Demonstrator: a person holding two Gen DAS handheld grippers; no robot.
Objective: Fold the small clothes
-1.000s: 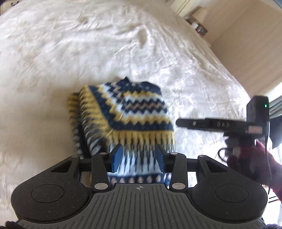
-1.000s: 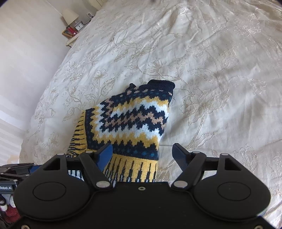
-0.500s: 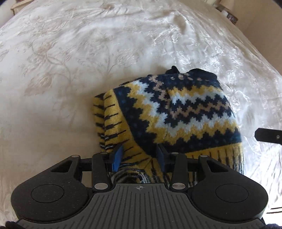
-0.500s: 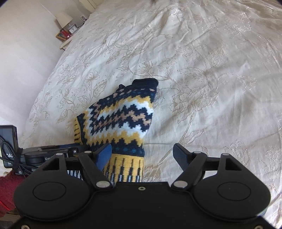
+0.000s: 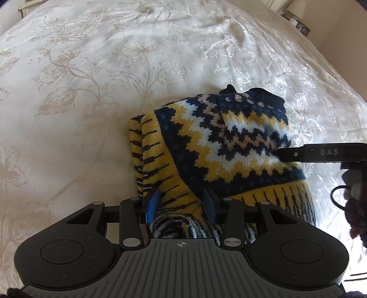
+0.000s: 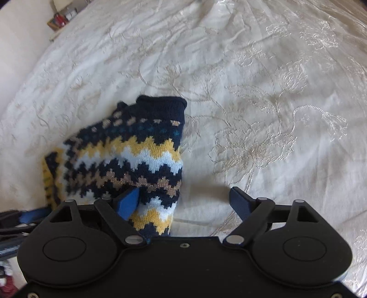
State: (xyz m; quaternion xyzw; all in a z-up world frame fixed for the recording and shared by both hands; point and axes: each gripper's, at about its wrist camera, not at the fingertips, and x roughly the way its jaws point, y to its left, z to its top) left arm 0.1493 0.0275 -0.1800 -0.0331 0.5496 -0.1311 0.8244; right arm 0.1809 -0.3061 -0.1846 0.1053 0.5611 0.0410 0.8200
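Note:
A small knitted sweater (image 5: 229, 146) with navy, yellow, white and tan zigzags lies folded on the bed; it also shows in the right wrist view (image 6: 137, 155). My left gripper (image 5: 181, 204) stands at the sweater's near yellow hem, its blue fingers partly open with knit between them, not pinched. My right gripper (image 6: 185, 201) is wide open over the sweater's right edge, its left finger (image 6: 128, 201) above the knit and its right finger over the bedspread. The right gripper's side also shows at the right of the left wrist view (image 5: 321, 153).
A cream bedspread (image 6: 275, 103) with embroidered flowers covers the bed all around. A bedside shelf with small items (image 6: 62, 18) stands at the far left by the wall. A lamp (image 5: 298, 9) stands at the far right corner in the left wrist view.
The left gripper has swung left and come closer to the sweater's near hem. The right gripper has moved forward over the sweater's right edge. Both stay open.

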